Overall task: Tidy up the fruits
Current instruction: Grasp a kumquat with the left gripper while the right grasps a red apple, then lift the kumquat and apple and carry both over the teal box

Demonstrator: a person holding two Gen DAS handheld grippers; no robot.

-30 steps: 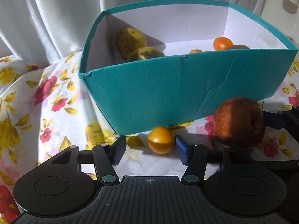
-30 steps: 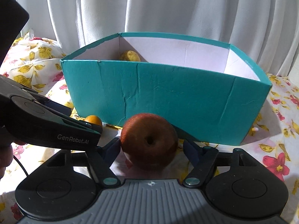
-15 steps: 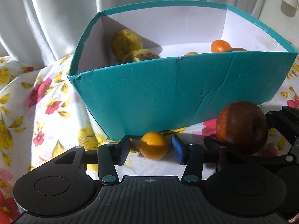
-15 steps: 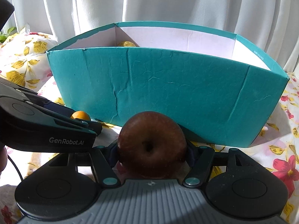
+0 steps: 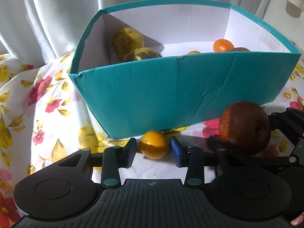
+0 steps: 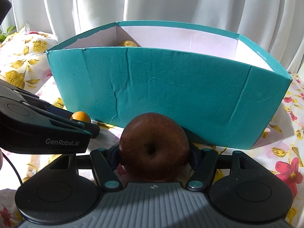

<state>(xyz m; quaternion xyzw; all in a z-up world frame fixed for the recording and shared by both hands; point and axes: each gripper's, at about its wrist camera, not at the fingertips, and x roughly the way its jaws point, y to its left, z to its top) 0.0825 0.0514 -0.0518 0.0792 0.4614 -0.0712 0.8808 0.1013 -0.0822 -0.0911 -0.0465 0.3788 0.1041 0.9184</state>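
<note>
A small orange [image 5: 154, 147] lies on the flowered cloth just in front of the teal box [image 5: 171, 95]. My left gripper [image 5: 153, 149] straddles it; its jaws are closing, with thin gaps still showing on both sides of the fruit. To the right, a dark red apple [image 6: 153, 148] sits between the fingers of my right gripper [image 6: 154, 153], which is shut on it close to the box's front wall [image 6: 171, 95]. In the left wrist view the apple [image 5: 245, 127] shows at the right. The right wrist view shows the orange [image 6: 79, 116] behind the left gripper's fingers.
Inside the box lie two speckled yellow fruits [image 5: 128, 41] at the left and small oranges [image 5: 223, 45] at the right. A white curtain [image 5: 57, 19] hangs close behind the box. The flowered cloth [image 5: 38, 104] spreads to the left.
The left gripper's jaws have narrowed around the orange. The right gripper has come further around the apple, whose sides now meet the pads.
</note>
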